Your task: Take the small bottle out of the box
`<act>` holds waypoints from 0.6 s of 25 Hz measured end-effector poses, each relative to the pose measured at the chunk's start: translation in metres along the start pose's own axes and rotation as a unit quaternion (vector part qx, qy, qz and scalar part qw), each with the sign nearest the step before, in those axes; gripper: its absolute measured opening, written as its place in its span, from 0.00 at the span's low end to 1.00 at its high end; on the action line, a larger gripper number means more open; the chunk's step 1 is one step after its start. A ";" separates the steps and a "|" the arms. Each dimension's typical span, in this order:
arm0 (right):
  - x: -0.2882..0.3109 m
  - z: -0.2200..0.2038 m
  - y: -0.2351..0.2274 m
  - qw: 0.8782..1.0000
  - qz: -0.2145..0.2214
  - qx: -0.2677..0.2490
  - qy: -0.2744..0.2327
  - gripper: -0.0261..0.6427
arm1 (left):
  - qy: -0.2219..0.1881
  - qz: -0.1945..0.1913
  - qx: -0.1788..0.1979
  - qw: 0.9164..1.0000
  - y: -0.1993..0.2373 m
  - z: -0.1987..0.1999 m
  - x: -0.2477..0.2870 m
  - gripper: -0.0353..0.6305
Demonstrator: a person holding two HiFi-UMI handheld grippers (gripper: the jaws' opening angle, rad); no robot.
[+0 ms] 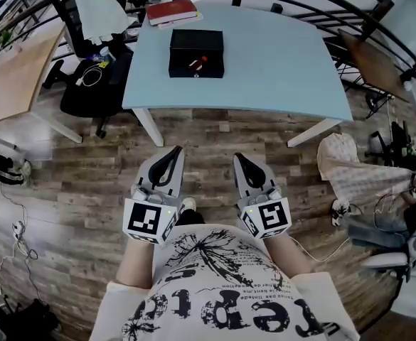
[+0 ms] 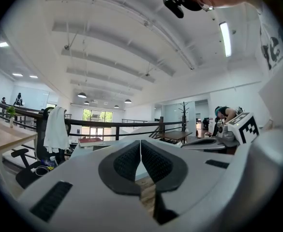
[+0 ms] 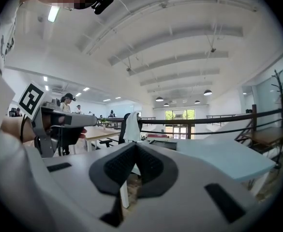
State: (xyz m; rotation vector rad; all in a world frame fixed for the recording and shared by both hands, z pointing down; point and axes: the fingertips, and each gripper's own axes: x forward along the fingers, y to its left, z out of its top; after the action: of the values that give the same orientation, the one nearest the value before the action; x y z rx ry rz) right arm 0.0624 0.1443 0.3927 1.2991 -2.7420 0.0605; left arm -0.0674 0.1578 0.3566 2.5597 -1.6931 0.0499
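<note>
A black open box (image 1: 196, 53) sits on the pale blue table (image 1: 279, 69), far ahead of me in the head view. Inside it lies a small bottle (image 1: 198, 62) with a red cap. My left gripper (image 1: 173, 151) and right gripper (image 1: 239, 159) are held close to my body over the wooden floor, well short of the table. Both are shut with nothing between the pads. In the left gripper view the left gripper (image 2: 141, 144) points level toward the table (image 2: 90, 149). In the right gripper view the right gripper (image 3: 134, 146) does the same, with the box (image 3: 166, 144) low on the table.
A red book (image 1: 171, 10) lies at the table's far edge. A black office chair (image 1: 94, 84) with a white cloth (image 1: 97, 2) stands left of the table beside a wooden desk (image 1: 16, 69). A railing (image 1: 314, 9) runs behind. A person (image 1: 407, 190) sits at the right.
</note>
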 end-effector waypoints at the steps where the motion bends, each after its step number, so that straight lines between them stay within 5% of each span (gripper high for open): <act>1: 0.014 0.003 -0.003 1.000 -0.005 0.001 -0.001 0.06 | 0.002 -0.004 0.001 1.000 0.012 0.001 0.009 0.09; 7: 0.081 0.020 -0.019 1.000 -0.029 0.001 -0.003 0.06 | 0.013 -0.029 0.013 0.999 0.064 0.013 0.052 0.09; 15: 0.149 0.021 -0.055 1.000 -0.024 0.003 0.007 0.06 | 0.027 -0.019 0.007 0.999 0.108 0.010 0.112 0.09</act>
State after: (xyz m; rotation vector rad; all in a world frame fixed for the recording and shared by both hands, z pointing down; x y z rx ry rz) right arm 0.0096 -0.0069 0.3882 1.3599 -2.7000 0.0728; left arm -0.1232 0.0126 0.3588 2.5745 -1.6319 0.1281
